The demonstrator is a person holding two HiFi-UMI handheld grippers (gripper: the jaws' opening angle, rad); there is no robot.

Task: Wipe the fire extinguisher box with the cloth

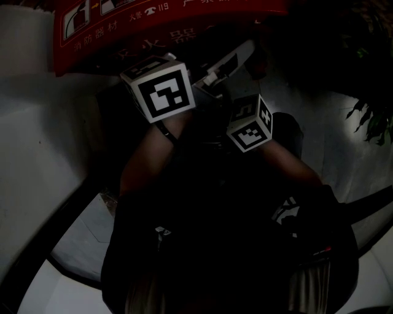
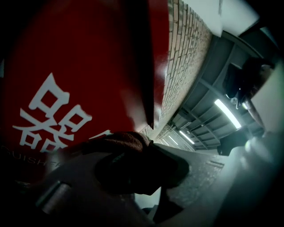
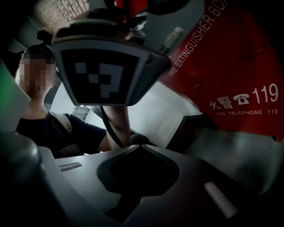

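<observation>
The red fire extinguisher box (image 1: 123,18) with white lettering fills the top of the head view. In the left gripper view its red face (image 2: 80,66) is very close. My left gripper (image 2: 133,142) is shut on a dark brownish cloth (image 2: 126,138), which is bunched at the jaw tips against or just off the red face. My right gripper (image 3: 138,145) is shut with nothing between its jaws, a little away from the box (image 3: 230,66). The left gripper's marker cube (image 3: 106,66) hangs just in front of it. Both cubes (image 1: 163,89) (image 1: 250,126) show in the dim head view.
A brick wall (image 2: 182,53) runs beside the box, with ceiling light strips (image 2: 227,113) beyond. A green plant (image 1: 371,122) stands at the right. Pale floor (image 1: 37,141) lies left of the box. The person's arm (image 3: 117,124) and dark shirt show behind the left gripper.
</observation>
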